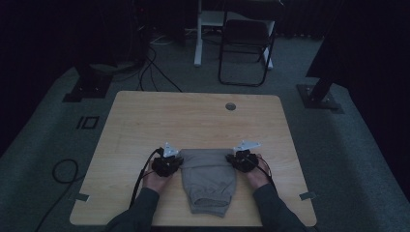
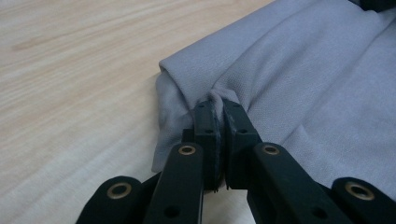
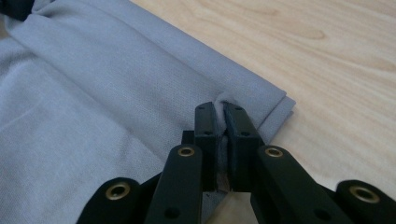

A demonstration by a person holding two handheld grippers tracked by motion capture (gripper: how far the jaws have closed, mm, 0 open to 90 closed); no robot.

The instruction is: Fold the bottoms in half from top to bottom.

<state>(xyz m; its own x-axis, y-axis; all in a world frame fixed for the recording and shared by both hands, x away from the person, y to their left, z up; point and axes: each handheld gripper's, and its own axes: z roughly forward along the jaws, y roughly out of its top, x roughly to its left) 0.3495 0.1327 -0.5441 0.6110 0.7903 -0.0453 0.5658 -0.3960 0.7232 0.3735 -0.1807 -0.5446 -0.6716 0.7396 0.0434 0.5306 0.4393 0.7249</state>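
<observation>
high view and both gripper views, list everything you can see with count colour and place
folded grey knit fabric garment: one, grey, on the near middle of the table, folded edge away from the person
light wooden rectangular table: one, pale wood, centre of the room
small round grey grommet: one, grey, in the table's far edge area
black folding metal chair: one, black, on the floor beyond the table
black cables: several, black, on the floor beyond the table's far left
left gripper: one, black, fingers pinching the garment's left corner
right gripper: one, black, fingers pinching the garment's right corner
person's hands: two, in dark sleeves, at the near edge
</observation>
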